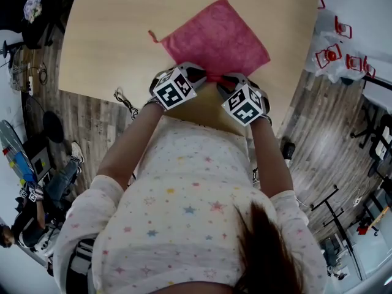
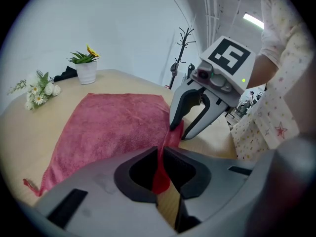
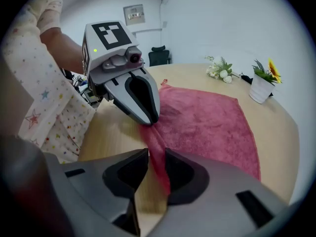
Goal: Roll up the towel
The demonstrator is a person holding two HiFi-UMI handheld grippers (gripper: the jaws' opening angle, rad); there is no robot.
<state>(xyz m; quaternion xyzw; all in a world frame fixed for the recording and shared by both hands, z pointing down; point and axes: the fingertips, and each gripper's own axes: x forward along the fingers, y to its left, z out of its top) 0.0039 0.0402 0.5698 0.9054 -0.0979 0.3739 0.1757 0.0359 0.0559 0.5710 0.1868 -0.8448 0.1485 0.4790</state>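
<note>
Pink terry towel [image 1: 217, 38] flat on light wooden table [image 1: 116, 35]; near edge pinched by left gripper [image 2: 162, 154] and right gripper [image 3: 155, 157], both clamped, side by side

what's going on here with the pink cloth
A person stands at a wooden table with a gripper in each hand. The left gripper and the right gripper are side by side, both shut on the near edge of a pink towel. The rest of the towel lies flat on the table, and no roll has been started.
</note>
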